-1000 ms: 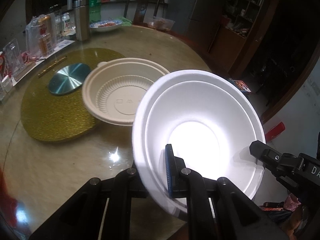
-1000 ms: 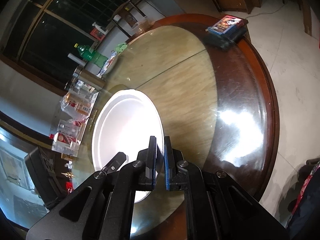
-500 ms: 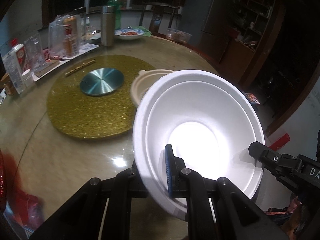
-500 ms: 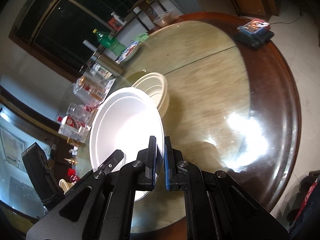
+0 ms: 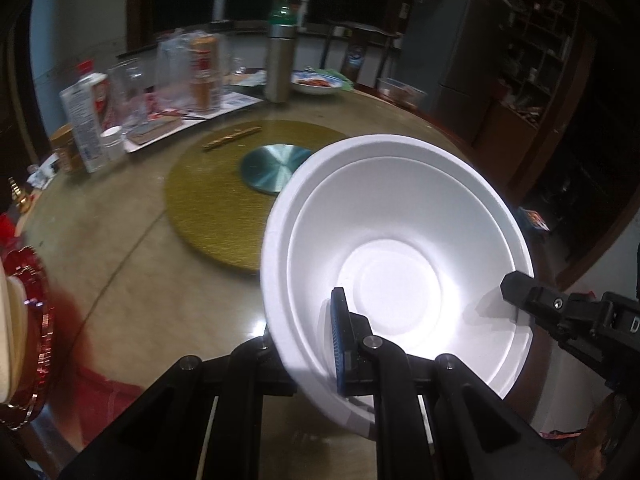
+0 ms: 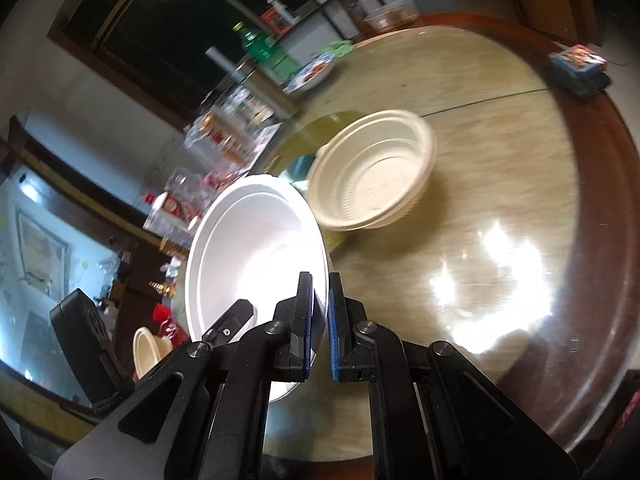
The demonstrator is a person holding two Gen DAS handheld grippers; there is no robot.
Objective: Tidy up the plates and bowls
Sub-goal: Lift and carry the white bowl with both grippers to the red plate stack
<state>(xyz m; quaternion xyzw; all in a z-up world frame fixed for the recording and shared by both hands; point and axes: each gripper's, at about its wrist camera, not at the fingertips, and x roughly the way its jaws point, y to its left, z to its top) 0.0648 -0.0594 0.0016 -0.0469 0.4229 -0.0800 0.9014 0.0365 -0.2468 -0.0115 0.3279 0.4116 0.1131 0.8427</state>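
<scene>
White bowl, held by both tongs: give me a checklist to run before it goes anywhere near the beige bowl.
1. Left tongs shut on the white bowl rim: ok.
2. Right tongs shut on the opposite rim: ok.
3. White bowl empty: ok.
4. Beige bowl upright and empty on the table: ok.
5. White bowl level: not ok, tilted.
6. Whether the white bowl fits inside the beige bowl: cannot tell.
</scene>
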